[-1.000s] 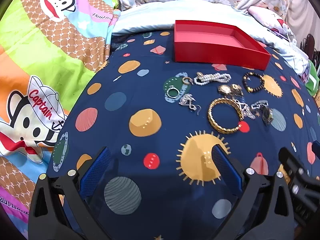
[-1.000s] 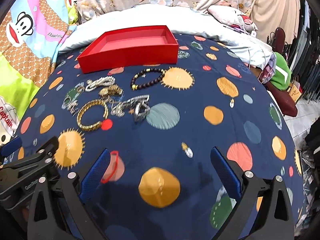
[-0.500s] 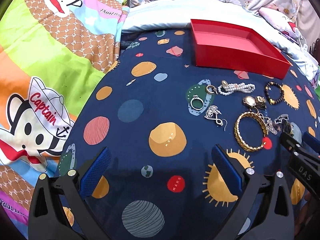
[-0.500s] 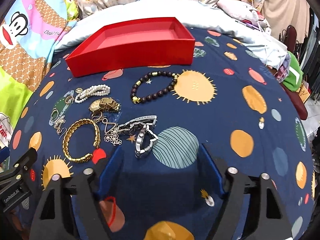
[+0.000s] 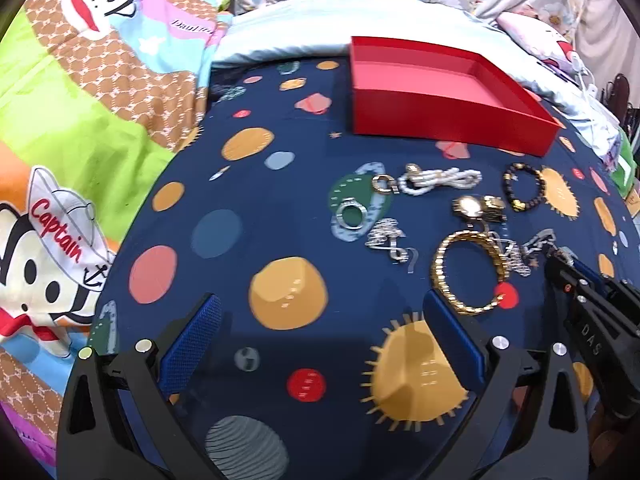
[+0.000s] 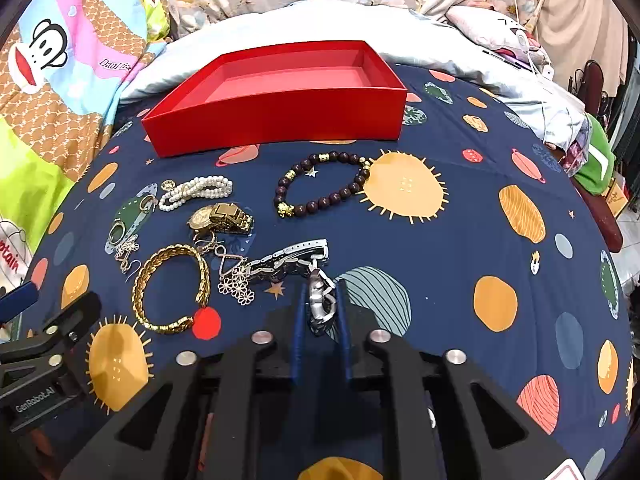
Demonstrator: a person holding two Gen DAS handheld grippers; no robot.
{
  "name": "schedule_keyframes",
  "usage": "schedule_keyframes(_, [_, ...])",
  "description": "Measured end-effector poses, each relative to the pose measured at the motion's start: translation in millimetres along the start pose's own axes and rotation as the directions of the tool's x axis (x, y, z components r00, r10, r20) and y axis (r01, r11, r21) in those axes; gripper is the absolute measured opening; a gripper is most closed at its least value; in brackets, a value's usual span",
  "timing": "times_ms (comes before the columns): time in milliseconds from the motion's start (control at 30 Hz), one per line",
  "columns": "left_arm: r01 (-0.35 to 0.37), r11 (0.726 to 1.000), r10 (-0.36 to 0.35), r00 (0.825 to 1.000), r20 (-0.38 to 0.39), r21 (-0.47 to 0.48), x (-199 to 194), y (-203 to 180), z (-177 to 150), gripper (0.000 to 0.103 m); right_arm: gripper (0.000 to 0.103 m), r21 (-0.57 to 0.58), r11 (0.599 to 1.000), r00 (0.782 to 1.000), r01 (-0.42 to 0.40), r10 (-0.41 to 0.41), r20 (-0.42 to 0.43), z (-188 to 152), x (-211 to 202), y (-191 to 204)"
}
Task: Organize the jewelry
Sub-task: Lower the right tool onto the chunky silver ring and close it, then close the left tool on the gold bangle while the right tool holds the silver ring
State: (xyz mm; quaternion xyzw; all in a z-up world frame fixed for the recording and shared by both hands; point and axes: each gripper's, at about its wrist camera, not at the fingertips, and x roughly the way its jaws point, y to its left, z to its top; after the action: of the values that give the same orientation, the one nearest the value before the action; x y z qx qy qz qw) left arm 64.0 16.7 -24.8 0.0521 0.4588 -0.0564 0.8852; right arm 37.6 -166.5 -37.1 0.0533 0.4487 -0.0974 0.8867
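**Right gripper closing on silver watch; left gripper spread wide over bare cloth**

Right wrist view: right gripper (image 6: 321, 312) low at centre frame, its blue pads (image 6: 298, 332) drawn close together and closing in. Between them sits the looped end of a silver metal watch (image 6: 318, 304); the pads flank it on both sides and appear to press it. The rest of the watch band runs up and left from the jaws, lying on the navy planet-print bedspread (image 6: 460, 240).

Left wrist view: left gripper (image 5: 320, 340) in the lower frame, jaws spread wide, nothing between them but bedspread. Its right finger (image 5: 452, 332) is near the lower edge of the gold chain bracelet (image 5: 468, 272); contact cannot be told.

Jewelry cluster, right wrist view, left of centre: gold chain bracelet, flower-charm chain (image 6: 236, 280) just beside the watch band, gold watch (image 6: 220, 218) above it, pearl bracelet (image 6: 196, 192) upper left, dark bead bracelet (image 6: 320, 184) above centre. Small silver ring (image 5: 351, 214) and tangled silver chain (image 5: 388, 238) show in the left wrist view, mid-frame.

Red open box (image 6: 280, 96) at upper centre, beyond the jewelry, its inside bare.
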Motion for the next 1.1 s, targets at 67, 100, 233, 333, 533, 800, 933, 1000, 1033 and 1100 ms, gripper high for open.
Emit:
schedule_keyframes(67, [0.022,1.0,-0.022,1.0,-0.001,0.005,-0.4,-6.2,1.0,0.098,0.008,0.014,1.0,1.0,-0.012,0.012,-0.002,-1.3,-2.3,-5.6])
schedule_keyframes(100, [0.031,1.0,-0.031,1.0,-0.002,0.007,-0.6,-9.2,1.6,0.098,0.008,0.021,1.0,1.0,-0.014,0.014,-0.002,-1.8,-3.5,-8.4])
schedule_keyframes(233, [0.063,0.998,-0.063,0.998,0.004,0.019,-1.1,-25.7,4.7,0.098,0.008,0.054,0.998,1.0,-0.016,0.016,0.001,-4.3,-9.4,-23.2])
schedule_keyframes(333, [0.081,0.996,-0.081,0.997,-0.006,0.025,4.0,-39.5,7.5,0.098,0.008,0.072,0.997,1.0,-0.018,0.018,0.004,-5.5,-13.7,-33.1])
schedule_keyframes(533, [0.114,0.993,-0.114,0.993,-0.023,0.036,13.4,-62.8,12.3,0.098,0.008,0.104,0.994,1.0,-0.027,0.026,0.003,-6.6,-16.8,-47.3])
schedule_keyframes(800, [0.106,0.993,-0.105,0.994,-0.028,0.049,24.3,-78.9,13.7,0.097,0.008,0.132,0.99,0.999,-0.051,0.052,-0.004,-6.7,-12.9,-59.2])
schedule_keyframes(933, [0.103,0.994,-0.102,0.994,-0.032,0.047,28.2,-78.4,12.4,0.086,0.008,0.139,0.988,0.998,-0.064,0.065,-0.005,-7.3,-11.5,-61.7])
schedule_keyframes(1000, [0.103,0.993,-0.102,0.994,-0.026,0.055,27.4,-79.3,12.1,0.082,0.008,0.14,0.988,0.998,-0.066,0.067,-0.005,-7.7,-11.3,-62.0])
schedule_keyframes(1033, [0.105,0.993,-0.104,0.994,-0.022,0.06,26.9,-80.3,11.9,0.079,0.008,0.141,0.988,0.998,-0.066,0.068,-0.005,-7.6,-11.0,-62.1])
schedule_keyframes(1100, [0.109,0.991,-0.108,0.994,-0.016,0.076,25.3,-82.9,11.0,0.074,0.008,0.143,0.987,0.998,-0.067,0.069,-0.005,-8.0,-10.9,-62.2])
